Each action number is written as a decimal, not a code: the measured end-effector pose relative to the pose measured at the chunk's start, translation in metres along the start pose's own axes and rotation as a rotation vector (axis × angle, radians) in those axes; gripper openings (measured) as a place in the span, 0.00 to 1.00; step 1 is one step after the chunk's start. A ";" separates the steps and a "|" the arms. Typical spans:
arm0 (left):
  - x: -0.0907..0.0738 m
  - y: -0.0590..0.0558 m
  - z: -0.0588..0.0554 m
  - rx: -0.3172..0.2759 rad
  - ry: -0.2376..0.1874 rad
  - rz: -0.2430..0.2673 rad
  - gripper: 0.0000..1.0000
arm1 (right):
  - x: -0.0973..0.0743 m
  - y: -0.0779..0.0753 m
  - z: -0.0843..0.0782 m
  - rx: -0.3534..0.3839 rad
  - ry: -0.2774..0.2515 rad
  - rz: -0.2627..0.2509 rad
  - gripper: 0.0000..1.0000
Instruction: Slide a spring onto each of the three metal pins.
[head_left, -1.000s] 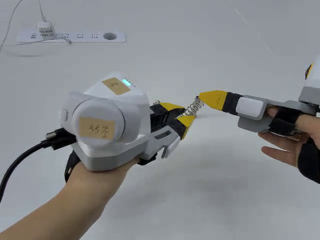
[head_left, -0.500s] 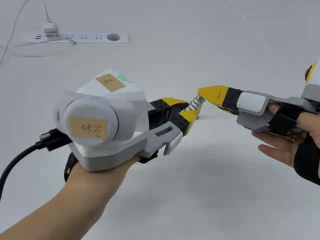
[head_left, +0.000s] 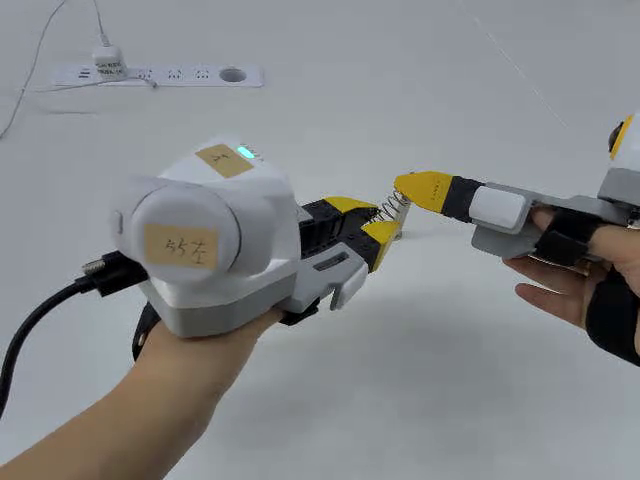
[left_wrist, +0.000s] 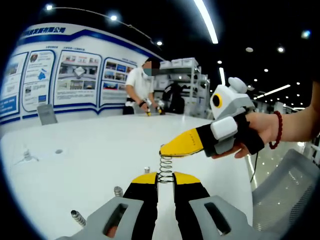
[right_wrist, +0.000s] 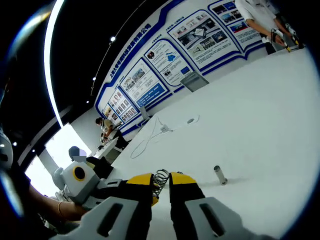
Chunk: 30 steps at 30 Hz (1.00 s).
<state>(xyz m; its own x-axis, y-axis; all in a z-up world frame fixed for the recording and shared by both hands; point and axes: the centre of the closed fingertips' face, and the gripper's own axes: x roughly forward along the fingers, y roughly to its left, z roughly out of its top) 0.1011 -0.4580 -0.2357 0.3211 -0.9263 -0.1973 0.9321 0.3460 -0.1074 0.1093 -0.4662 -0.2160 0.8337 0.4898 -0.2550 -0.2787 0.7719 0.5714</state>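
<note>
A small metal spring (head_left: 393, 210) hangs in the air between my two grippers. My left gripper (head_left: 372, 222), white with yellow tips, is shut on the spring's lower end (left_wrist: 165, 169). My right gripper (head_left: 405, 186) comes in from the right and is shut on the upper end. In the right gripper view the spring (right_wrist: 161, 176) sits between the yellow tips of the right gripper (right_wrist: 162, 181). Short metal pins (left_wrist: 118, 191) (left_wrist: 147, 170) stand on the white table, and a third pin (left_wrist: 76, 217) leans at the lower left. One pin (right_wrist: 218, 175) stands just beyond the right gripper's tips.
A white power strip (head_left: 150, 74) with a plugged-in cable lies at the far left of the white table (head_left: 400, 380). A thick black cable (head_left: 40, 320) trails from the left gripper. People stand at another table (left_wrist: 142, 90) far behind.
The two grippers have drawn slightly closer together, and less of the spring shows between them. The spring stays held at both ends.
</note>
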 end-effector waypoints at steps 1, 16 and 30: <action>0.000 0.000 0.000 0.001 0.002 0.000 0.11 | 0.000 0.001 -0.001 -0.015 0.003 0.000 0.13; -0.016 0.009 -0.009 0.006 0.066 0.039 0.27 | 0.003 -0.005 0.017 -0.162 -0.006 -0.042 0.11; -0.041 0.028 -0.020 0.025 0.128 0.137 0.44 | 0.009 -0.026 0.037 -0.317 -0.003 -0.123 0.11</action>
<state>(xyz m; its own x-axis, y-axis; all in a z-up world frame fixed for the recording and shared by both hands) 0.1111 -0.4075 -0.2502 0.4227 -0.8438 -0.3307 0.8855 0.4622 -0.0476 0.1417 -0.4973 -0.2045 0.8717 0.3843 -0.3042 -0.3099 0.9130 0.2652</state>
